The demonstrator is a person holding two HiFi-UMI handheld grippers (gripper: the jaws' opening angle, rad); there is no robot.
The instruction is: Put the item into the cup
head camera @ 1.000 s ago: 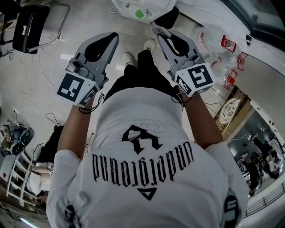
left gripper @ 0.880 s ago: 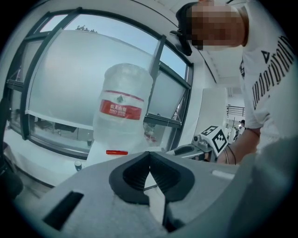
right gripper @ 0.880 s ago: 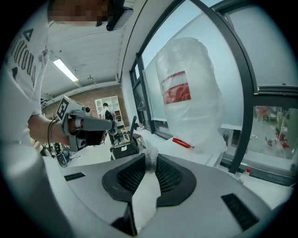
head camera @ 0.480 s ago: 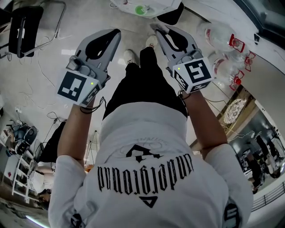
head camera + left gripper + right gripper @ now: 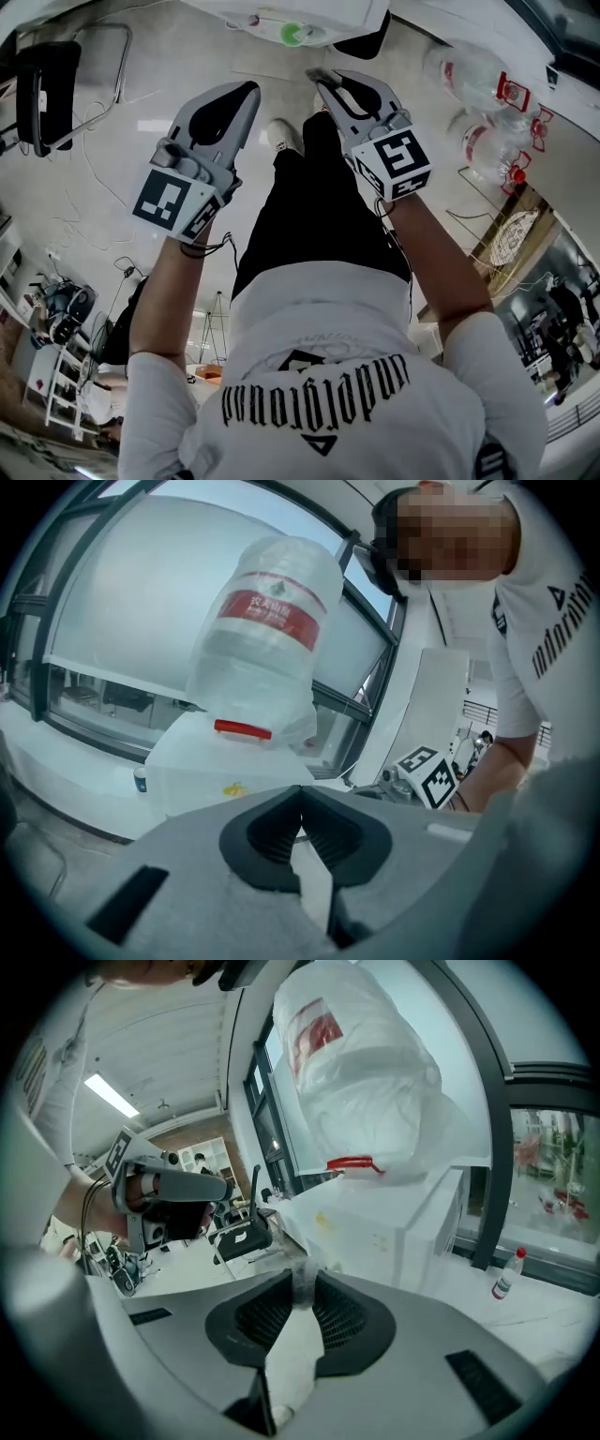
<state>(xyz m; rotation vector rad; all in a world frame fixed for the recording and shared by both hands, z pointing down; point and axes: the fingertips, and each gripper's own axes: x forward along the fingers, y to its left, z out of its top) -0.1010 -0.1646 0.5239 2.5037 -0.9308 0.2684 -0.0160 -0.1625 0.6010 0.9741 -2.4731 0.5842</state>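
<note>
Left gripper: the left gripper (image 5: 248, 89) is up at 11 o'clock in the head view, and its own view shows the jaws pressed tip to tip with nothing between them.
Right gripper: the right gripper (image 5: 319, 75) sits just past 12 o'clock. Its jaws are drawn in on a thin greyish sliver (image 5: 302, 1286) pinched at the tips. What that sliver is, I can't tell.
Task's thing: a small green round thing (image 5: 292, 34) sits on the white table (image 5: 361, 14) at 12 o'clock, just beyond both sets of tips. Whether it is the cup, I can't say from here.
Floor: a glossy pale floor (image 5: 141, 131) spreads out under the person, who wears a white shirt (image 5: 319, 375).
Room, 10 o'clock: a black chair (image 5: 45, 84) on a metal frame.
Room, 2 o'clock: clear water jugs (image 5: 464, 70) with red handles stand by the wall.
Ahead of the jaws: a big plastic-wrapped jug (image 5: 267, 639) with a red label stands neck down on a white box (image 5: 206, 771), with dark-framed windows behind.
Sill: a small bottle (image 5: 504, 1277) stands at 4 o'clock in the right gripper view.
Ceiling: a strip light (image 5: 111, 1096) glows at 10 o'clock in that view.
</note>
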